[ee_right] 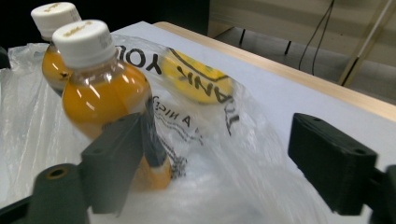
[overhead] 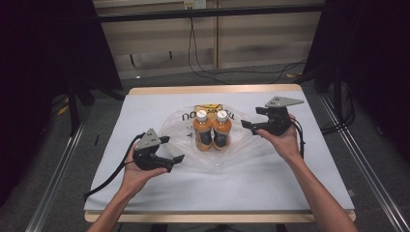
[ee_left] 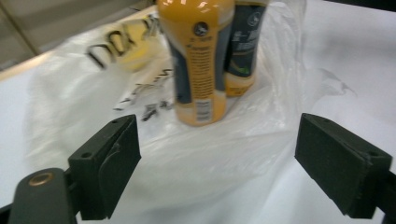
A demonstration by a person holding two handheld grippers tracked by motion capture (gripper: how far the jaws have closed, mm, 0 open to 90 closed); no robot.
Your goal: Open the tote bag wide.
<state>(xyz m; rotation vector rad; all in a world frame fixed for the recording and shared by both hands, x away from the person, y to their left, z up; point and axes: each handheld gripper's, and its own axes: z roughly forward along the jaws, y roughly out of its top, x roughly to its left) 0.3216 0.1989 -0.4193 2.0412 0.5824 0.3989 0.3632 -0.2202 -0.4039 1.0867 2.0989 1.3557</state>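
bag print (overhead: 207, 116) is showing partly hidden behind two bottles (overhead: 212, 130); left gripper (overhead: 170, 153) and right gripper (overhead: 251, 122) are both gaping empty.

Two bottles (overhead: 212, 130) of orange drink, side by side, each with a white cap, so two caps (overhead: 222, 115), standing between the two tools. One plastic bag (overhead: 244, 150), see-through, spread flat beneath both bottles. One yellow smiley print (overhead: 208, 108) on that bag, just beyond the bottles. Two grippers: the left gripper (overhead: 169, 150) on the near side of the bottles, the right gripper (overhead: 251, 122) on the other side. One table (overhead: 270, 186) under it all.
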